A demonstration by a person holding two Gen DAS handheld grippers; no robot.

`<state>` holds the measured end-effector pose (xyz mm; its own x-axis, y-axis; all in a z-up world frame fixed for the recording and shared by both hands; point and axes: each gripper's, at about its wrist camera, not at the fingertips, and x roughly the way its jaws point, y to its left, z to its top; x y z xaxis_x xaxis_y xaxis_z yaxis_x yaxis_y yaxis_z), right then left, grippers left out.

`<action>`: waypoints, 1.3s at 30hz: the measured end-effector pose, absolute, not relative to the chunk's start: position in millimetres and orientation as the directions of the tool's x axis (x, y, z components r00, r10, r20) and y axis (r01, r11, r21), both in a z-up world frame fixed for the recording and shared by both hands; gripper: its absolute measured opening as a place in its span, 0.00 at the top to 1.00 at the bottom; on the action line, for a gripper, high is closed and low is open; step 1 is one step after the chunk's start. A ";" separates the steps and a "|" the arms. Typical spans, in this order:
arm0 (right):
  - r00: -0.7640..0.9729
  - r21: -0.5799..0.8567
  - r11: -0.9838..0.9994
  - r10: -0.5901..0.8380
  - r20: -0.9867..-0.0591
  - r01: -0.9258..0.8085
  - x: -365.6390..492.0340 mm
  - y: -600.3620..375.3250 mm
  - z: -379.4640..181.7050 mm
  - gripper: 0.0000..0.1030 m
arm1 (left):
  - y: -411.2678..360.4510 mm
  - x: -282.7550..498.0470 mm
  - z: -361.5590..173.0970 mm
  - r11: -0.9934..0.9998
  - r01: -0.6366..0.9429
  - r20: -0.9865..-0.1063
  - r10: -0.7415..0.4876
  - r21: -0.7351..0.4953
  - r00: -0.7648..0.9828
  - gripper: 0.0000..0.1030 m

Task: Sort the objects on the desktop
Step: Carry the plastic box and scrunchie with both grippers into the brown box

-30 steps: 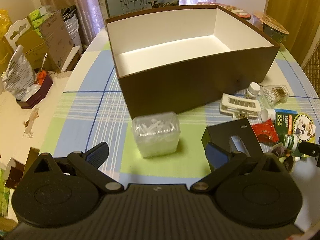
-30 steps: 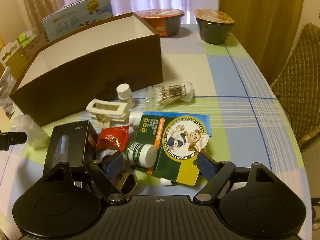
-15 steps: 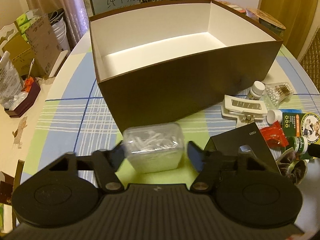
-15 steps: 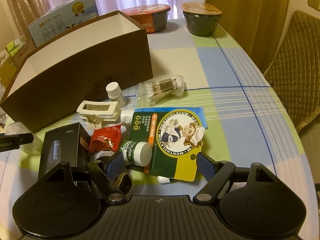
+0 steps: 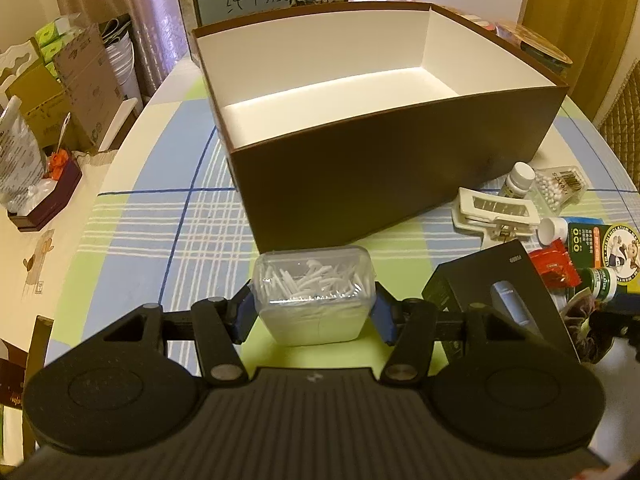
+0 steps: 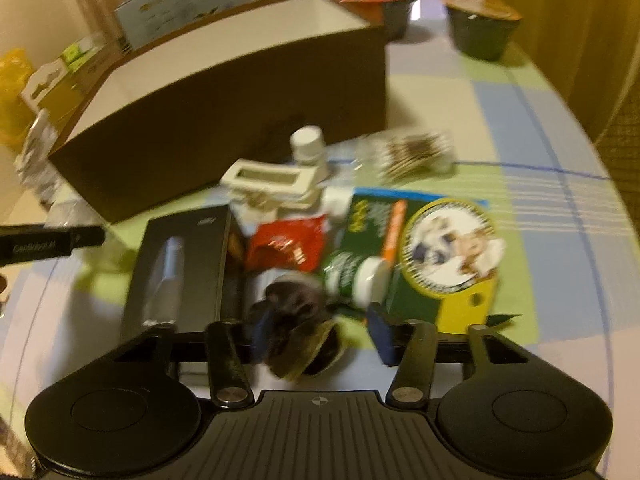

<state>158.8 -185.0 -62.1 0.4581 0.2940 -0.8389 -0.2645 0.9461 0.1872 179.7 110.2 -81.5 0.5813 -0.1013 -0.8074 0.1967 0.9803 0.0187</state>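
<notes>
Left gripper (image 5: 314, 312), wide before, now clamps the tub (image 5: 316, 294); right gripper (image 6: 320, 330) closing around a scrunchie (image 6: 296, 312), grip unclear; box (image 5: 400, 176) at 12 o'clock on checked tablecloth (image 5: 160, 220).

the brown box (image 5: 392, 168) stands open-topped, its inside bare. left of it the tabletop (image 5: 152, 216) lies free; right of it, bottles, a clip and packets crowd the cloth.

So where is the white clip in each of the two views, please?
Left wrist view: the white clip lies at right of middle, before the brown box's right corner, beside the white-capped bottle.
Right wrist view: the clip lies at centre, before the box wall, blurred.
Shared landmark: the brown box.
</notes>
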 end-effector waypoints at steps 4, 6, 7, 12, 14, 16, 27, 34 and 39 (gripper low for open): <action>0.417 0.210 0.937 0.316 -0.852 -0.280 156.1 -183.4 -71.0 0.57 | 112.7 177.1 -80.8 0.982 0.191 -0.810 -0.105 0.009 0.577 0.48; 0.394 0.234 0.931 0.334 -0.856 -0.281 155.9 -183.4 -78.4 0.57 | 112.7 175.7 -80.7 0.982 0.190 -0.811 -0.104 0.009 0.576 0.48; 0.377 0.249 0.928 0.344 -0.860 -0.277 155.5 -183.1 -82.4 0.59 | 112.5 175.0 -80.7 0.982 0.190 -0.811 -0.103 0.011 0.576 0.48; 0.379 0.276 0.912 0.381 -0.843 -0.304 151.1 -184.4 -80.5 0.80 | 112.0 171.6 -79.5 0.981 0.192 -0.814 -0.110 0.002 0.571 0.48; 0.387 0.276 0.909 0.386 -0.837 -0.312 148.5 -185.9 -77.1 0.82 | 112.1 169.0 -78.7 0.981 0.194 -0.814 -0.112 0.001 0.569 0.48; 0.392 0.262 0.911 0.378 -0.839 -0.318 146.8 -186.6 -73.5 0.83 | 111.5 165.8 -77.8 0.980 0.198 -0.814 -0.114 0.002 0.570 0.48; 0.443 0.218 0.914 0.362 -0.820 -0.343 141.8 -196.5 -46.0 0.84 | 105.6 147.4 -61.0 0.973 0.229 -0.797 -0.138 0.001 0.588 0.48; 0.476 0.223 0.894 0.403 -0.782 -0.389 146.9 -192.6 -19.8 0.84 | 103.3 141.1 -36.7 0.967 0.254 -0.766 -0.171 -0.011 0.619 0.48; 0.482 0.239 0.871 0.445 -0.754 -0.430 159.1 -184.6 -4.8 0.84 | 103.3 144.2 -16.7 0.963 0.267 -0.745 -0.203 -0.035 0.635 0.48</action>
<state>159.1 -184.6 -4.8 0.4824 0.4452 -0.7544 -0.4301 0.8706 0.2388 144.2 103.3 -16.7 0.6353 -0.2034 -0.7450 0.2670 0.9631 -0.0352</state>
